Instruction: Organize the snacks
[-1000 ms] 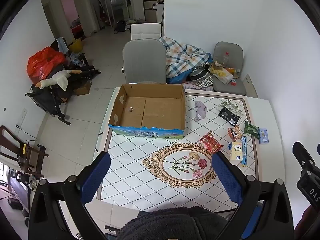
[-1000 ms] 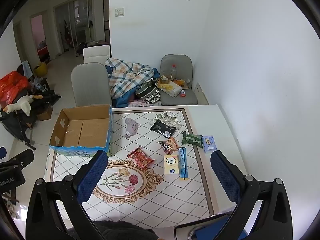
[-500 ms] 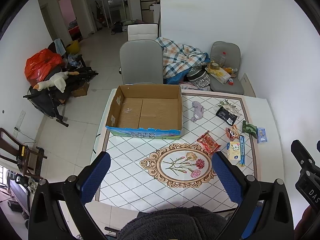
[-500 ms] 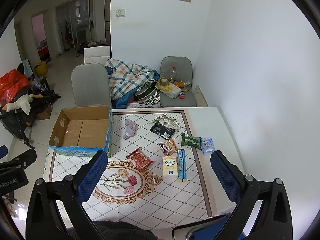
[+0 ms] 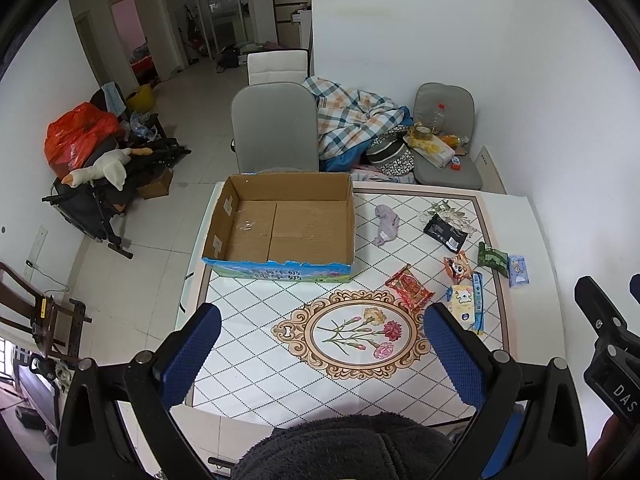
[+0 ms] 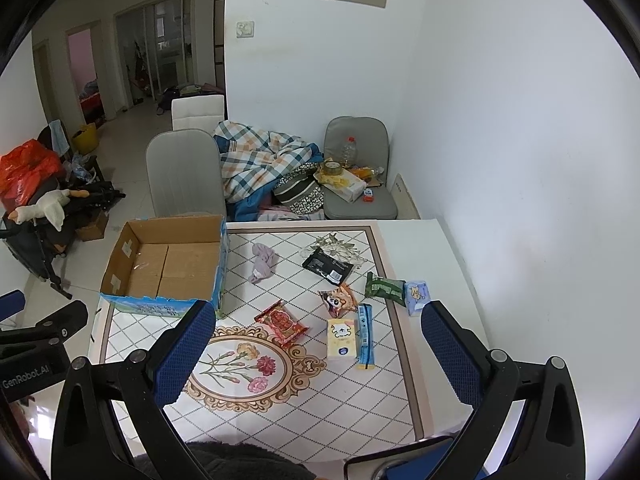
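1. Print on the snacks (image 6: 340,308) is too small to read; a dark fleece sleeve (image 5: 344,448) cuts off the table's near edge.
2. Left tool (image 5: 320,356) and right tool (image 6: 316,356) both hang spread wide, gripping nothing.
3. Snacks lie scattered ahead of the right tool; the empty box (image 5: 280,224) sits ahead of the left.
4. The table (image 6: 320,400) wears a diamond-patterned cloth; chairs (image 5: 276,132) stand beyond it.

White lettering "GenRobot.AI" on the black body of the left hand-held gripper (image 6: 28,372), seen at the right wrist view's edge; "DAS", cut off, on the right hand-held gripper (image 5: 618,390); print on the cardboard box (image 5: 280,270) front too blurred to read.
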Demonstrator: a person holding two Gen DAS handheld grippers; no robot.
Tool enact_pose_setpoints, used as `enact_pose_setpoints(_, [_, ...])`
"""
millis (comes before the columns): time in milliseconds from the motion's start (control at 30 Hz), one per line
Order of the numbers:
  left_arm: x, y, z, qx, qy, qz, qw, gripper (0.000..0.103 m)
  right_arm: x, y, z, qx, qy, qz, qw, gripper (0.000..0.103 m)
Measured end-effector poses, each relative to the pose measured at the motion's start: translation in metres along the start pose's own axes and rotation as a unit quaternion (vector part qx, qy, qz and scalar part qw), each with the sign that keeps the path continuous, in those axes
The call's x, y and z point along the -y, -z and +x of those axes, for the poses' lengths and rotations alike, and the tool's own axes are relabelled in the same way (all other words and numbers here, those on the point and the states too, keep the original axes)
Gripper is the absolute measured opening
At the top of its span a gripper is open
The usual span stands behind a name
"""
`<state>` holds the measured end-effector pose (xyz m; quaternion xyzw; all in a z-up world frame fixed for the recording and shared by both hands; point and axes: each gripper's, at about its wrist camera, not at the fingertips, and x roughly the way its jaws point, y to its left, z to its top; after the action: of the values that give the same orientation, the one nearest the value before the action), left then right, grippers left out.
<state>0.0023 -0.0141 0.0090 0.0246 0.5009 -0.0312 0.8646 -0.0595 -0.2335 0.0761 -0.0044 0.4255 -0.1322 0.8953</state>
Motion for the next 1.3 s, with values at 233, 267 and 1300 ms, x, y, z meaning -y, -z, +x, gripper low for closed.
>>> enact_pose_setpoints(233, [0.0001, 0.0000, 0.0007, -0.001, 0.000, -0.001, 1.0000, 0.103, -0.0011, 0.0000, 0.0013, 0.001, -0.004, 0.000, 1.000, 0.103])
enact_pose_setpoints(267, [0.0005, -0.0001, 0.0006, 0.000, 0.000, -0.001, 1.0000, 0.103, -0.0011, -0.0006, 0.0020, 0.001, -0.005, 0.000, 1.000, 0.103])
enact_pose_setpoints(1300, [0.0051, 0.0013, -0.0049, 0.007, 0.002, 0.001, 1.0000, 0.103, 0.0031, 0.0063, -0.0004, 0.013, -0.010, 0.003, 1.000, 0.103])
